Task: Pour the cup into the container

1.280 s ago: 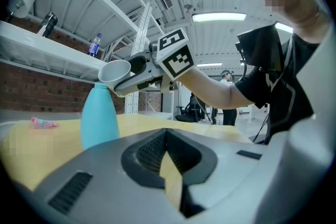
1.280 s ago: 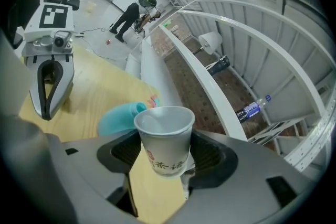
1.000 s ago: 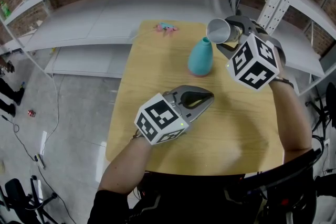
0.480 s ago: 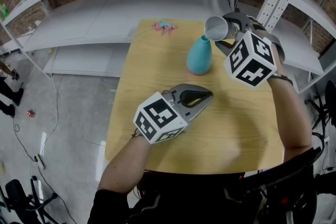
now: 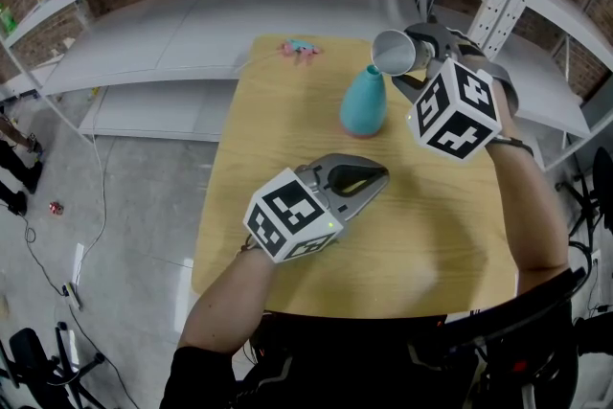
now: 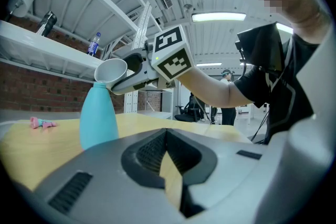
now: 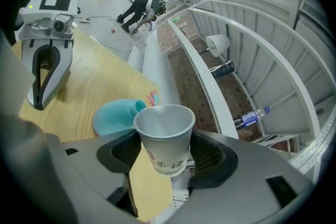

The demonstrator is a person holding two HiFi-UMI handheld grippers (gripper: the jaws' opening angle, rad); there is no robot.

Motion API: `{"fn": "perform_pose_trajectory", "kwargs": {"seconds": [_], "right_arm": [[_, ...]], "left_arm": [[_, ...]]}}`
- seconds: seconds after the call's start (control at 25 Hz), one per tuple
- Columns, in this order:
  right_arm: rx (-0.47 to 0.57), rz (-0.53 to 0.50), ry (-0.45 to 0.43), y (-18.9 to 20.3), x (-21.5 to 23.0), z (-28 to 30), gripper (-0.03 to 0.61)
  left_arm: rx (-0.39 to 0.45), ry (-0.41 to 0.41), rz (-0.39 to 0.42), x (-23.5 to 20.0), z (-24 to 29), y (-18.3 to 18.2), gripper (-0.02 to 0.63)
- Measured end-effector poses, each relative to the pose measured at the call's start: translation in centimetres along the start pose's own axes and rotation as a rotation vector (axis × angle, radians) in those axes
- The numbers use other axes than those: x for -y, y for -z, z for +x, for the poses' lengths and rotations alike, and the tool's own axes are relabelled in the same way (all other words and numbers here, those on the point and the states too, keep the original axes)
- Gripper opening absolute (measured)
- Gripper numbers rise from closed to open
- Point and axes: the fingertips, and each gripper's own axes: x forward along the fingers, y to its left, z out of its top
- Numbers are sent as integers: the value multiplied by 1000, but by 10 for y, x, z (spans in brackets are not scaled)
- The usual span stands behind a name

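Paper cup (image 5: 395, 53) pinched by right tongs (image 5: 412, 64), tilted at teal container's (image 5: 364, 102) mouth, cup's inside seen white, container's contents hidden, left tongs (image 5: 372, 178) pressed together over table (image 5: 441, 225)

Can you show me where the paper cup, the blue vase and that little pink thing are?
cup (image 7: 168, 152): right gripper view, on its side wall below the rim.
vase (image 5: 365, 105): head view, on its wide body.
pink thing (image 5: 301, 49): head view, on its middle.

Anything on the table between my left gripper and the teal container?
No: only bare tabletop between left gripper and teal container, clear in head and left gripper views.
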Motion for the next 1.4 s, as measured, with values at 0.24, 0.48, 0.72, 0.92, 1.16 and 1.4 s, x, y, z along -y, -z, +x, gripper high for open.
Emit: {"fn": "perform_pose_trajectory", "kwargs": {"seconds": [0.24,0.48,0.72,0.92,1.16,1.4], "right_arm": [[-4,-11,7,0,0,0,295],[-5,-21,18,-2,-1,1,295],[-10,-25,26,-1,0,1,293],[5,15,24,-3,0,1,293],[103,251,-34,1,-1,-1,295],[224,576,-106,21,1,-6,295]], "left_arm": [[1,1,-1,0,0,0,-2],[1,-1,-1,-1,-1,1,-2],[0,0,-1,-1,0,1,-2],[1,0,-1,-1,-1,1,-2],[3,-1,-1,0,-1,0,-2],[-1,0,-1,1,-3,0,-2]]}}
